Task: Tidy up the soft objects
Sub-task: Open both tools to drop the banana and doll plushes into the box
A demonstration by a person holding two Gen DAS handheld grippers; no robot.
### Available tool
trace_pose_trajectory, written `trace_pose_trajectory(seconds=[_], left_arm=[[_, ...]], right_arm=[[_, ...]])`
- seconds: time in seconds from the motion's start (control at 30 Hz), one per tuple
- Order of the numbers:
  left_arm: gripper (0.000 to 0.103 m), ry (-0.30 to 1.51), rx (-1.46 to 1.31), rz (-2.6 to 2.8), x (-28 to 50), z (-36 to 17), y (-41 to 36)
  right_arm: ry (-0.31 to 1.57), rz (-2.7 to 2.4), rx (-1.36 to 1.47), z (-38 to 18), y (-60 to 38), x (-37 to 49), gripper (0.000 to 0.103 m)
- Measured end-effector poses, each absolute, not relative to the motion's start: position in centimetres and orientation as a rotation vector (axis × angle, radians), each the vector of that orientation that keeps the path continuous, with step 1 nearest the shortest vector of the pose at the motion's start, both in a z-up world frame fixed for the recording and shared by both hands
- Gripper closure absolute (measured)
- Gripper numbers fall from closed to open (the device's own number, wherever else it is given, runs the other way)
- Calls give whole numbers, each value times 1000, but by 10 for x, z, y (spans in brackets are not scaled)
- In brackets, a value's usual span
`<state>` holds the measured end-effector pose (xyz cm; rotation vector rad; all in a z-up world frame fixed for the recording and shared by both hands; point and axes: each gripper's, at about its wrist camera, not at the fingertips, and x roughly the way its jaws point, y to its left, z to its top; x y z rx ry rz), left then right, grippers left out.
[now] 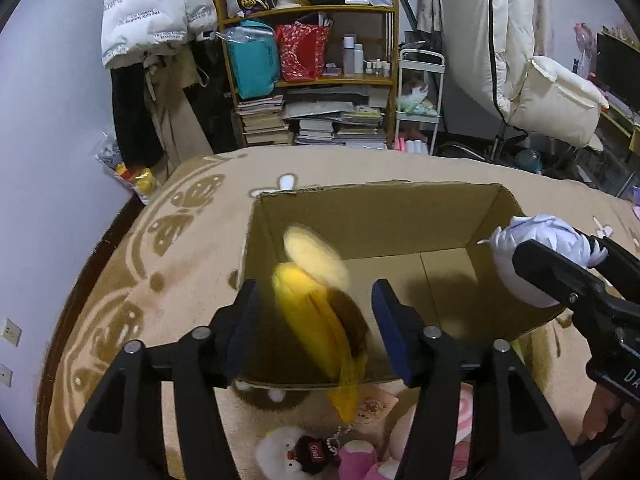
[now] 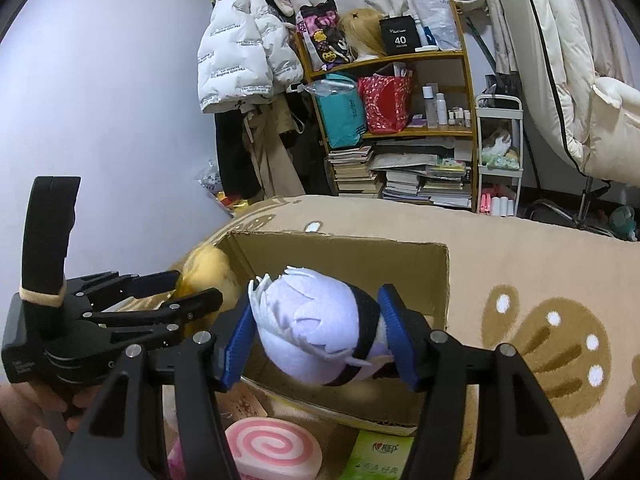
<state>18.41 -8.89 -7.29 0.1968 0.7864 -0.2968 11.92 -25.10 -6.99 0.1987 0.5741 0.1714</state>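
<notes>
Over the open box [image 1: 372, 216]: banana plush [image 1: 316, 292], blurred, between the left gripper [image 1: 316, 320] fingers but seemingly touching neither pad (blur suggests it is dropping, though contact cannot be ruled out). Long axis running roughly along the fingers, pale tip pointing away toward the far wall of the box, yellow tail trailing back over the near rim. Left jaws spread wide, nothing clearly gripped. From the right wrist view, same plush [image 2: 208, 276] seen at the box's left wall, just beyond the left gripper [image 2: 188, 292].

Beside it, to the right: lavender plush [image 2: 316, 332] clamped crosswise in the right gripper [image 2: 320, 336], blue pads pressing both flanks, jaws partly closed on it, black band nearest the right pad. Held above the near rim of the box [image 2: 340, 256], body jutting forward over the opening. In the left view, same toy [image 1: 536, 260] at the box's right wall, gripper [image 1: 560, 272] behind it.

Likely next: release of the lavender plush, needing only a short reach forward and down, since the opening lies straight ahead of the fingers.

Near side, on the blanket [image 1: 168, 280]: white doll [image 1: 280, 452], pink plush [image 1: 360, 460], swirl cushion [image 2: 272, 448], green packet [image 2: 380, 456], not yet boxed.
</notes>
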Motion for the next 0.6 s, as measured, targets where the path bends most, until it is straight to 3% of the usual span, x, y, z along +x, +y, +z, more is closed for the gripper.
trace_pose_trajectory(seconds=[0.23,0.3,0.6], left_arm=[[27,781,206,-282,182,-70,-86],[23,779,205,-275,182,-68,-84],[11,760,212,-255,176,-54,-71]], right_arm=[[588,174,174,-70,-247,115,35],[581,163,173,-68,-248,113,21],[569,140,174,-58,-252,99,8]])
